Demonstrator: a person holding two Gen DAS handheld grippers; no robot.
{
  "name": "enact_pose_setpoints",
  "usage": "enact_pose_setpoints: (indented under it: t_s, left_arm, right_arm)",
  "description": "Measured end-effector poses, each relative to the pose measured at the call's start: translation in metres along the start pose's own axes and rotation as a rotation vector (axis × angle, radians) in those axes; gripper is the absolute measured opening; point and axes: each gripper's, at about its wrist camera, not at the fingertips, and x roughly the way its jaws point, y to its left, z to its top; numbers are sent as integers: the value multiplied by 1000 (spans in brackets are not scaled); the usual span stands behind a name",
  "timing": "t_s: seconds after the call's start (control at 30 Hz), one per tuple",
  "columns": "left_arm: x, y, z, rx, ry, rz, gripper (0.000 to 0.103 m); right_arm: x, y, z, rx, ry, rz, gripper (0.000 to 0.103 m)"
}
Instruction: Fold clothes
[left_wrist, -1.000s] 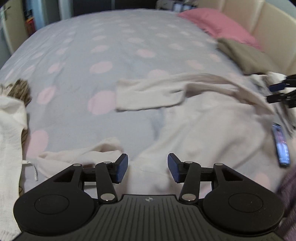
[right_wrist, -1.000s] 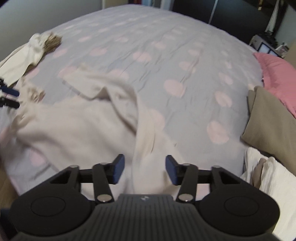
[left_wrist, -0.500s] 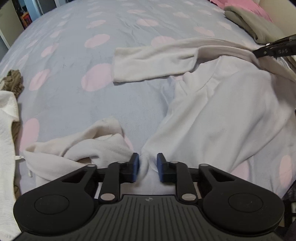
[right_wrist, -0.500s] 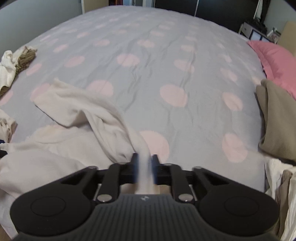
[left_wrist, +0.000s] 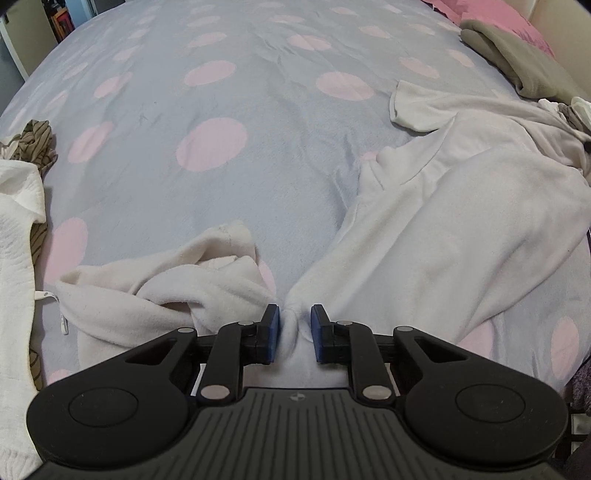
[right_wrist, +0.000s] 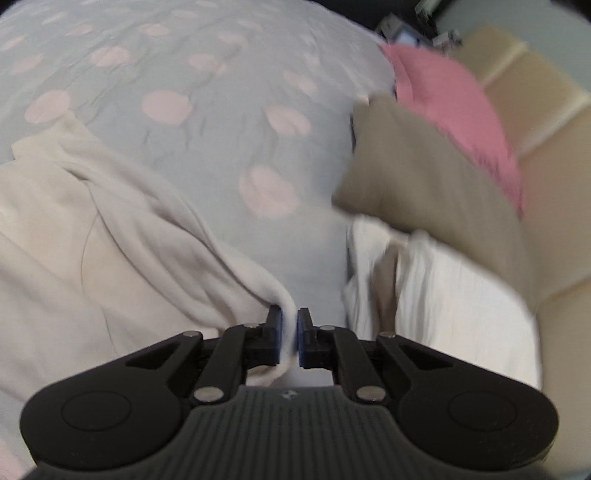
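Observation:
A cream fleece top (left_wrist: 461, 229) lies spread over a grey bedspread with pink dots (left_wrist: 240, 110). My left gripper (left_wrist: 294, 334) is shut on a bunched fold of the cream top at its near edge, the blue pads pressing the cloth from both sides. A crumpled sleeve (left_wrist: 166, 284) lies just left of that grip. In the right wrist view, which is blurred, my right gripper (right_wrist: 289, 339) is shut on another edge of the cream top (right_wrist: 92, 236), which stretches away to the left. The far sleeve (left_wrist: 421, 107) lies flat toward the pillows.
A white knit garment (left_wrist: 16, 280) and a striped one (left_wrist: 37, 144) sit at the bed's left edge. An olive folded piece (right_wrist: 417, 177), a pink pillow (right_wrist: 454, 107) and white folded clothes (right_wrist: 443, 295) lie to the right, by a beige headboard (right_wrist: 535, 122).
Both grippers went from open to shut on the cream top. The right gripper swung toward the pillows, pulling its edge along; the left one dipped toward the cloth and stayed there.

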Motion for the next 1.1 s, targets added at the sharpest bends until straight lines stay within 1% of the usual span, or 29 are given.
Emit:
enact_pose_setpoints:
  t_s: [0.07, 0.1, 0.17, 0.2, 0.23, 0.27, 0.37, 0.4, 0.47, 0.5, 0.53, 0.6, 0.73, 0.83, 0.97, 1.1]
  left_arm:
    - [-7, 0, 1, -4, -37, -1, 17]
    - [-11, 0, 2, -5, -62, -1, 18]
    - [-18, 0, 5, -10, -108, -3, 23]
    - [-18, 1, 7, -19, -126, -4, 29]
    - [-17, 2, 10, -31, -132, -9, 33]
    - [-14, 2, 12, -43, -132, -15, 35]
    - [-5, 1, 18, -64, -119, -21, 36]
    - [-2, 0, 19, -62, -112, -21, 36]
    - [4, -3, 21, -57, -99, -20, 38]
    - [6, -5, 22, -55, -94, -21, 42]
    - [8, -6, 22, -50, -92, -26, 43]
    - [10, -9, 21, -29, -87, -34, 43]
    - [19, -13, 17, 16, -65, -20, 44]
    - [26, -13, 13, 31, -39, -27, 45]
    - [29, -16, 8, 77, -30, -19, 47]
    - [31, -15, 7, 64, -27, -26, 47]
  right_arm:
    - [-6, -6, -5, 21, -13, 5, 21]
    - [-13, -7, -6, 29, -36, 10, 32]
    - [-28, -7, -5, 37, -91, 19, 33]
    - [-36, -6, -2, 37, -122, 21, 37]
    - [-42, -3, 1, 36, -154, 34, 38]
    - [-48, -1, 5, 35, -186, 49, 40]
    - [-56, 11, 14, 43, -245, 174, 40]
    - [-55, 16, 17, 40, -256, 222, 40]
    - [-50, 30, 24, 8, -262, 278, 39]
    - [-46, 38, 26, -22, -269, 291, 39]
    - [-43, 47, 29, -51, -271, 298, 38]
    - [-35, 62, 36, -106, -274, 309, 38]
    - [-22, 84, 46, -177, -294, 334, 38]
    - [-9, 91, 51, -223, -305, 343, 38]
    - [2, 99, 58, -250, -304, 385, 39]
    - [12, 110, 63, -288, -284, 387, 39]
